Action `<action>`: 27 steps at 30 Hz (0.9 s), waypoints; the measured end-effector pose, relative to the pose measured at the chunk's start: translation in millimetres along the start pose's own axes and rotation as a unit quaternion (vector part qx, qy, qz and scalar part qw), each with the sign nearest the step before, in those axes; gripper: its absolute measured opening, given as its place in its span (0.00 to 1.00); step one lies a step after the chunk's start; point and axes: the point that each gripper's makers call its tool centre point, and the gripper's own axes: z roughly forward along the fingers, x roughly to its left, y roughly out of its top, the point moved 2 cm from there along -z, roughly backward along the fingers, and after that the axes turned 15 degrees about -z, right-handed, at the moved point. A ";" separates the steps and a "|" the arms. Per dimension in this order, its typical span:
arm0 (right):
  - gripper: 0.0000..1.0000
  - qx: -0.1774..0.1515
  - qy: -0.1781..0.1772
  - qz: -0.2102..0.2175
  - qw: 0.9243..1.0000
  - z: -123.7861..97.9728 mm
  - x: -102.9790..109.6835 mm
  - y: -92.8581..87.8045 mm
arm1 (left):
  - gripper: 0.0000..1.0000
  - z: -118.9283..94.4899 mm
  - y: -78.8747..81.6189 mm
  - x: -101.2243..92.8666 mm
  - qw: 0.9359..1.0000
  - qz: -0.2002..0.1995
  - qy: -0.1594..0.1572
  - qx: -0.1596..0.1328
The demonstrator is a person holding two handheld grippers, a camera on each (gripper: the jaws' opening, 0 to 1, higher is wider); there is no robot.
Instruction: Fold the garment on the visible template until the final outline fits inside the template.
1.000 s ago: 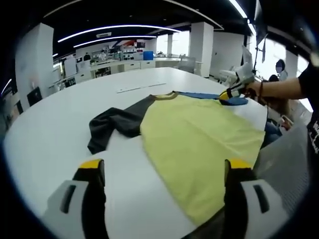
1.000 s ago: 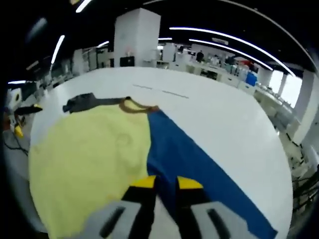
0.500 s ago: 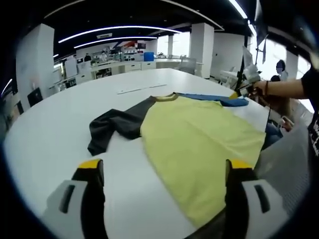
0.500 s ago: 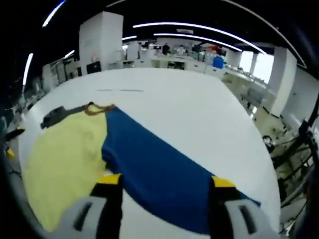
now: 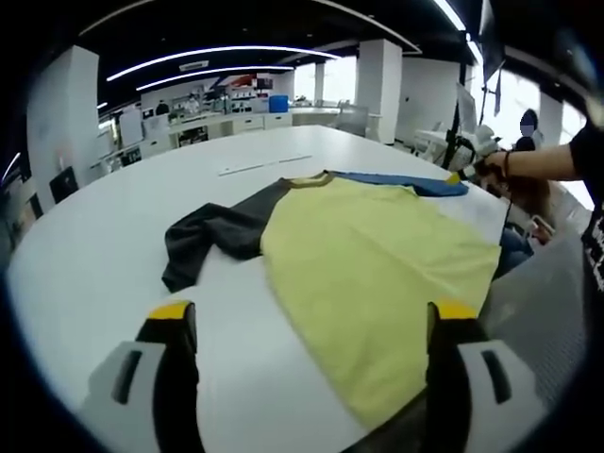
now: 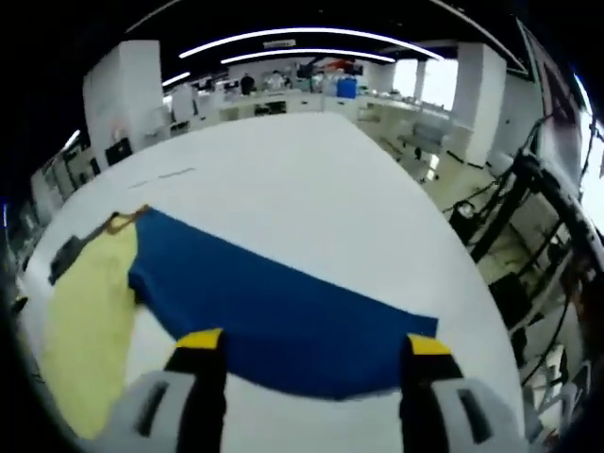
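In the left gripper view, the left tool (image 5: 307,326) sits nearest, its 2 yellow-tipped jaws spread wide apart with nothing between them, hovering over the near edge of the white tabletop (image 5: 94,245). Just past the jaws lies the garment (image 5: 377,274), a shirt spread flat with a pale yellow body. Its dark grey sleeve (image 5: 203,236) stretches off to the left and looks a bit rumpled at the cuff. The brownish collar (image 5: 311,179) sits at the far end of the yellow panel, and a blue sleeve (image 5: 406,182) runs off to the right from there. At the tip of that blue sleeve you can see the right tool (image 5: 464,173) held in a person's hand (image 5: 491,165), right next to the cloth, but too small to tell if it touches.

In the right gripper view, the right tool (image 6: 307,349) is released too, jaws standing wide open, with the end of the blue sleeve (image 6: 283,311) lying flat on the tabletop (image 6: 311,189) between and just beyond them. The yellow body (image 6: 80,302) lies off to the left, collar (image 6: 123,222) beyond it.

Way in the back: desks, white pillars and ceiling light strips.
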 end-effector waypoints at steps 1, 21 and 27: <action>0.74 0.004 -0.005 0.003 1.000 0.3 -2.6 -1.4 | 0.99 0.4 0.1 -0.1 1.000 0.000 -0.001 0.000; 0.42 0.047 -0.041 0.079 0.995 -6.1 -16.6 -30.1 | 0.99 0.7 2.6 -7.4 1.000 -0.010 -0.011 -0.008; 0.34 0.052 -0.048 0.074 0.995 -0.2 -30.2 -32.7 | 0.99 2.1 2.8 -6.9 1.000 0.000 -0.009 -0.005</action>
